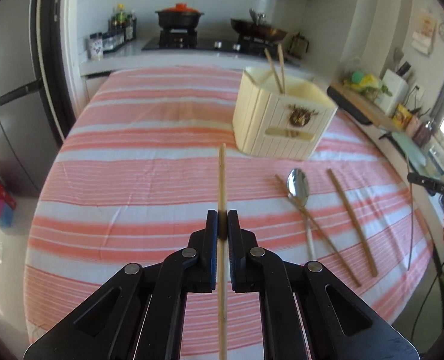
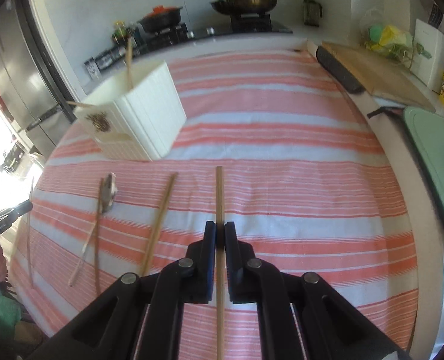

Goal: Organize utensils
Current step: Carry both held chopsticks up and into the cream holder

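My left gripper [image 1: 222,219] is shut on a wooden chopstick [image 1: 221,177] that points forward above the striped cloth. My right gripper [image 2: 220,231] is shut on another wooden chopstick [image 2: 219,195], also pointing forward. A cream utensil holder [image 1: 282,120] stands ahead and to the right in the left wrist view with two chopsticks [image 1: 277,69] standing in it; it also shows in the right wrist view [image 2: 138,114] at the left. A metal spoon [image 1: 298,184] lies on the cloth with loose chopsticks [image 1: 351,222] beside and across it. The spoon [image 2: 108,193] and a loose chopstick [image 2: 160,219] also show in the right wrist view.
The table has a pink and white striped cloth [image 1: 150,162]. A stove with a black pot [image 1: 178,15] and a pan [image 1: 258,28] stands behind. A wooden board [image 2: 372,69] and a green tray [image 2: 435,150] lie along the right counter.
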`<state>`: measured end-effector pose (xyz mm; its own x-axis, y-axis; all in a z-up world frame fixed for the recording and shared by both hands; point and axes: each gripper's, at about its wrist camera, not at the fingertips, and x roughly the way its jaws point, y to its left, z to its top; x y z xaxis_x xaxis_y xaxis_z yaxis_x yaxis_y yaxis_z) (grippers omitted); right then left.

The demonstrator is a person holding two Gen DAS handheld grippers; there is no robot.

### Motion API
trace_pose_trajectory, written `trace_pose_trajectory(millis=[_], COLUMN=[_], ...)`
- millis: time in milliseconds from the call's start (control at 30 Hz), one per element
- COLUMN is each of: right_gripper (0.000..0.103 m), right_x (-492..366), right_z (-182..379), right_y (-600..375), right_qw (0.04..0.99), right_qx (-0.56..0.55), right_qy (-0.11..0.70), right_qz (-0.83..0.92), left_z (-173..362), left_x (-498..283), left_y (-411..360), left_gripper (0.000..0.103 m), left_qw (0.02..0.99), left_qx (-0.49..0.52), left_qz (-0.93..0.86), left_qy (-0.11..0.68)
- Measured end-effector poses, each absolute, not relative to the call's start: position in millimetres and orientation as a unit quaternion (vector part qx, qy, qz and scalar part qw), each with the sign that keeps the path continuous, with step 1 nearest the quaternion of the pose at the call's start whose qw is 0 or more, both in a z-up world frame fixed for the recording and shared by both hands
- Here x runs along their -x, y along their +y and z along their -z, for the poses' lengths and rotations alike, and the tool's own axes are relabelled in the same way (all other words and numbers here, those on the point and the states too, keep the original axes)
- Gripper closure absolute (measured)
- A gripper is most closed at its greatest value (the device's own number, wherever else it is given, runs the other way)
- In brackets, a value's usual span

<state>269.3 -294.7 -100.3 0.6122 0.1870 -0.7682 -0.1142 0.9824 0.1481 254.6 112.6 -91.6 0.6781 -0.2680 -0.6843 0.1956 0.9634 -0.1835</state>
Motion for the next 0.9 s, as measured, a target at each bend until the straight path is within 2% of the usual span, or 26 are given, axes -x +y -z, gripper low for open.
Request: trace_pose_trajectory(millis=[167, 433, 733, 900], right_gripper=[0.097, 0.097, 0.097, 0.097], right_x=[-223, -193, -220, -231], right_z=[56, 23, 14, 2], right_y=[-283, -268, -266, -258], right_qw=[0.930, 0.955, 0.927, 0.920], right_qx=[-0.037, -0.020, -0.055, -0.051], right_qy=[0.353, 0.268, 0.331, 0.341], right_qz=[-0.102, -0.126, -0.165, -0.185], left_z=[49, 25, 17, 7], left_x=[-217, -212, -220, -231], left_y=[121, 113, 109, 103], left_gripper=[0.098, 0.098, 0.099, 0.099], left_qw=[0.939, 0.947, 0.944, 0.941], left_qx=[0.079, 0.093, 0.092, 0.093], left_qz=[0.143, 0.155, 0.171, 0.185], left_qy=[0.303, 0.267, 0.265, 0.266])
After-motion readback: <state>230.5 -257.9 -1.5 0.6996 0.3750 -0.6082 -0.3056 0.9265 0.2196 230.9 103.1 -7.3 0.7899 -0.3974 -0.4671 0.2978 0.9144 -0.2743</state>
